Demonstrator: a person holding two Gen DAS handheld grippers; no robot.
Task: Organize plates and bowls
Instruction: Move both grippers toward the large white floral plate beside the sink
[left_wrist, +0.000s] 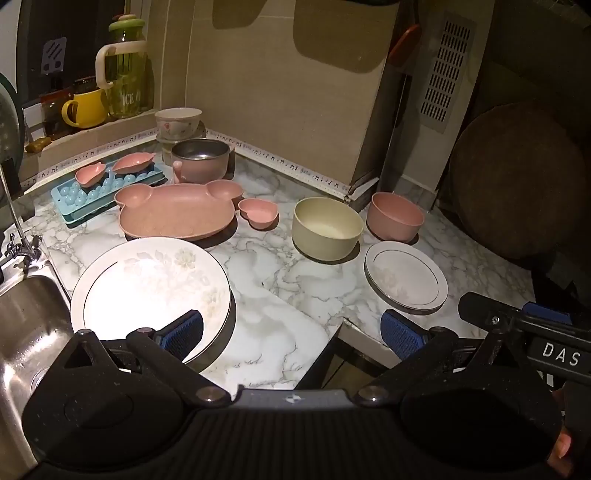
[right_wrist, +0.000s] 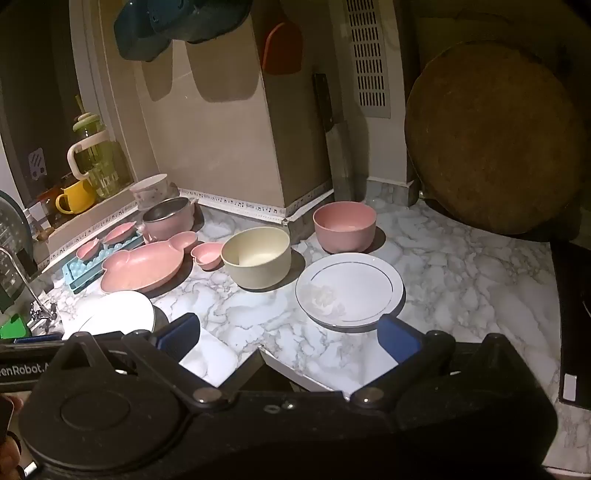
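Note:
On the marble counter (left_wrist: 280, 258) lie a large white plate (left_wrist: 151, 291), a small white plate (left_wrist: 406, 277), a cream bowl (left_wrist: 327, 230), a pink bowl (left_wrist: 397, 216), a pink bear-shaped plate (left_wrist: 177, 208) and a small pink heart dish (left_wrist: 258, 212). My left gripper (left_wrist: 291, 336) is open and empty at the counter's front edge; its left finger overlaps the large plate's near rim. My right gripper (right_wrist: 290, 339) is open and empty just in front of the small white plate (right_wrist: 349, 290). The cream bowl (right_wrist: 256, 256) and pink bowl (right_wrist: 345, 227) stand behind it.
A steel sink (left_wrist: 26, 325) with a tap is at the left. A blue ice tray (left_wrist: 107, 186) holding two pink dishes, a steel-lined pink pot (left_wrist: 201, 160) and a floral bowl (left_wrist: 179, 122) stand at the back. A round wooden board (right_wrist: 495, 140) leans at the right.

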